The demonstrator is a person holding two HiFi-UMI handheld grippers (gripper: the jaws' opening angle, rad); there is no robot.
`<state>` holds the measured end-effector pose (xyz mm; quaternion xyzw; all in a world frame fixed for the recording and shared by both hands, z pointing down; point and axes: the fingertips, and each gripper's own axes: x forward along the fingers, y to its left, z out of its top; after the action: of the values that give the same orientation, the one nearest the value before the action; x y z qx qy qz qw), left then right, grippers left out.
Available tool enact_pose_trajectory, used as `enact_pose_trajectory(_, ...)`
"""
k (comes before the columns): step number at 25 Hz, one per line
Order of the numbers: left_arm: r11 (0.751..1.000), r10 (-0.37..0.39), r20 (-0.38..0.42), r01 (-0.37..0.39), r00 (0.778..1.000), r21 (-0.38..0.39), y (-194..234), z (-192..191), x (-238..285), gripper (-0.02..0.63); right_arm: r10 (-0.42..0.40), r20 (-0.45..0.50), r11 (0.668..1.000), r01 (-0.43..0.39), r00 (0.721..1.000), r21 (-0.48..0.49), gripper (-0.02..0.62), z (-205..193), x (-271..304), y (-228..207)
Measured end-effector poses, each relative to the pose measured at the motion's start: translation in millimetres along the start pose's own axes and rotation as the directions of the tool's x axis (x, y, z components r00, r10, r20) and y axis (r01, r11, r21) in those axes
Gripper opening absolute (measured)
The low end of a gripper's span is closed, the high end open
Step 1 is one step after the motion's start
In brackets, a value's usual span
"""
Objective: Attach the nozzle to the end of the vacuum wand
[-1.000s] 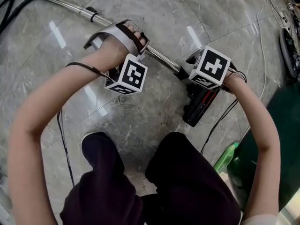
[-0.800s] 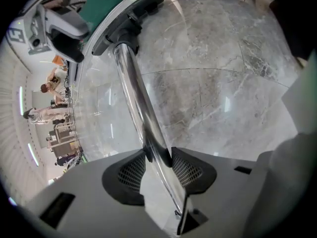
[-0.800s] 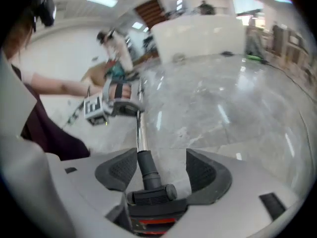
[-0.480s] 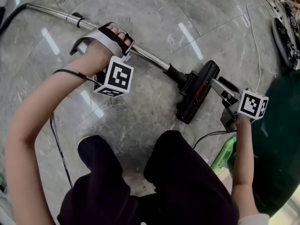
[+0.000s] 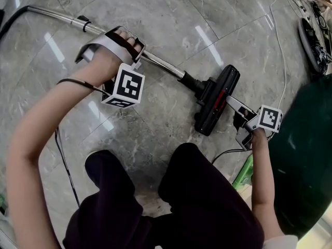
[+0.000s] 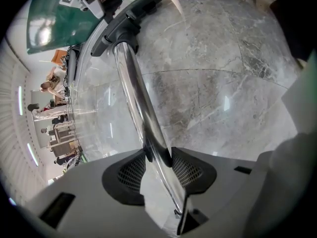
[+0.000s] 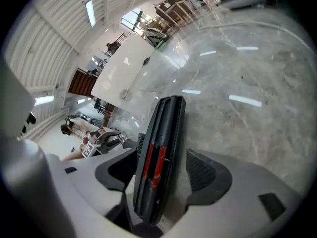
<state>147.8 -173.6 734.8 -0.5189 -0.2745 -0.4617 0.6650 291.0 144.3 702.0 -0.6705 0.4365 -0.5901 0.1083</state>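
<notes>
Editor: Where does the nozzle point(image 5: 218, 100) lie?

Photographer: On the marble floor point(image 5: 155, 14), at 3 o'clock in the head view. Its neck meets the end of the wand point(image 5: 161, 64), which runs off toward 10 o'clock. The two look joined. Whether the joint has locked, no view tells.

Editor: And the hands?

Photographer: The left hand-held gripper point(image 6: 158, 158) is clamped on the polished wand, both pads pressing the tube. The right hand-held gripper point(image 7: 163, 172) sits at the nozzle's 4 o'clock side. Its jaws have just been opening and stand wide, and the nozzle shows between them without either pad touching it.

Editor: What could go wrong?

Photographer: Three things, I judge. If the neck is only half seated, lifting the wand could drop the nozzle back to the floor. The tube is smooth metal, so it may turn or slide in the left grip under a push. And a cable point(image 5: 228, 150) lies at the nozzle's 6 o'clock, close to the right hand, where a careless swing could snag it or knock the nozzle askew.
</notes>
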Motion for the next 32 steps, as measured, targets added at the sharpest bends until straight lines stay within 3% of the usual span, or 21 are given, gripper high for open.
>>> enact_pose_trajectory(3, 1.0, -0.002, 0.001, 0.002, 1.0, 0.002, -0.3, 0.2, -0.1, 0.166, 0.12, -0.024, 0.991, -0.118, 0.992, 0.062, 0.295, -13.2, 20.9, 5.3)
enact_pose_trajectory(8, 1.0, -0.005, -0.002, 0.005, 1.0, -0.005, -0.2, 0.1, -0.3, 0.166, 0.126, -0.064, 0.987, -0.119, 0.99, 0.104, 0.29, -25.7, 37.5, 6.3)
enact_pose_trajectory(11, 1.0, -0.007, 0.004, 0.007, 1.0, -0.011, 0.0, 0.7, 0.7, 0.166, 0.13, -0.068, 0.979, -0.118, 0.989, 0.164, 0.255, -26.4, 34.6, 8.0)
enact_pose_trajectory(15, 0.999, -0.02, 0.022, 0.02, 1.0, -0.027, -4.6, 1.8, 1.5, 0.163, 0.121, -0.077, 0.982, -0.108, 0.99, 0.153, 0.227, -23.1, 23.9, 18.3)
enact_pose_trajectory(19, 0.998, -0.037, 0.032, 0.039, 0.999, -0.053, -11.4, 4.0, 4.0, 0.158, 0.17, -0.074, 0.979, -0.159, 0.983, 0.13, 0.187, -16.9, 14.4, 36.3)
enact_pose_trajectory(23, 0.987, -0.025, 0.048, 0.032, 0.999, -0.159, -12.3, 6.6, 2.8, 0.146, 0.175, -0.104, 0.982, -0.165, 0.979, 0.092, 0.184, -13.0, 14.8, 42.6)
enact_pose_trajectory(27, 0.965, -0.005, 0.078, 0.025, 0.997, -0.26, -10.4, 8.1, 0.7, 0.138, 0.245, -0.118, 0.962, -0.225, 0.962, 0.155, 0.184, -20.2, 15.1, 55.4)
enact_pose_trajectory(32, 0.926, 0.02, 0.133, 0.031, 0.991, -0.377, -4.7, 9.9, -3.0, 0.138, 0.237, -0.085, 0.955, -0.216, 0.968, 0.203, 0.184, -22.5, 14.2, 54.0)
